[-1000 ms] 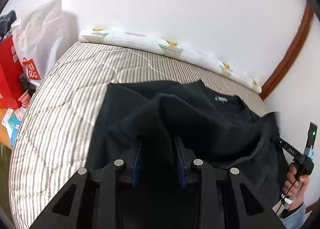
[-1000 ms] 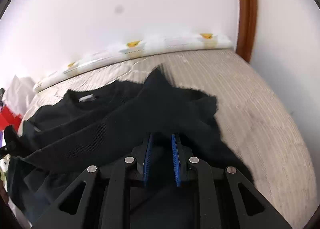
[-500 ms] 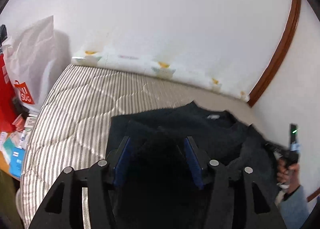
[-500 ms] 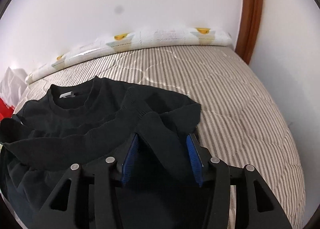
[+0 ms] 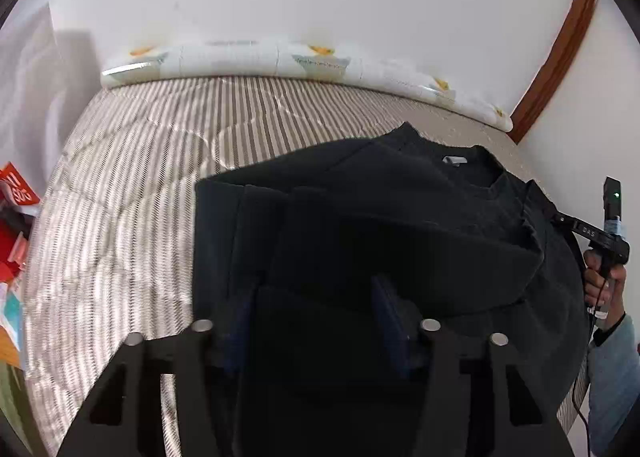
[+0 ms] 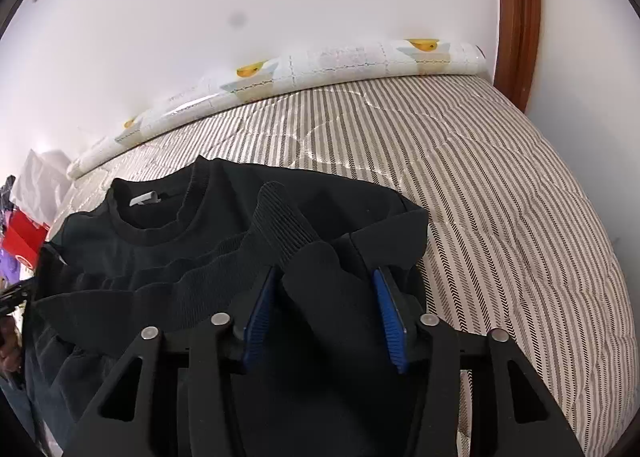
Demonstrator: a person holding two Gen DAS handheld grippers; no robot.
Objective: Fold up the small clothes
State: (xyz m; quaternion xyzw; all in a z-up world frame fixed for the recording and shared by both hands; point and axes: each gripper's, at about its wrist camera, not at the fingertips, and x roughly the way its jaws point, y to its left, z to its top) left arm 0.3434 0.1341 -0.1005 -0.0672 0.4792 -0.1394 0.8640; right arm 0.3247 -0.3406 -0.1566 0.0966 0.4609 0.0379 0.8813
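We see the black sweater [image 6: 168, 253] on the bed [image 6: 500, 193]; left tongs [image 5: 316, 321] and right tongs [image 6: 326, 313] closing, cloth loose between parted pads.

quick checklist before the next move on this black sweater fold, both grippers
1. Sweater lying on the striped mattress, none of it hanging over the visible edges: ok.
2. Bottom hem folded up toward the collar: ok; the ribbed band lies just below the neckline.
3. Right gripper free of the cloth: not ok; jaws closing, pads apart, a fold of fabric between them.
4. Left gripper free of the cloth: cannot tell; jaws closing, dark fabric between the fingers.
5. Fold lying flat: not ok; a cuff bunches up ahead of the right gripper.
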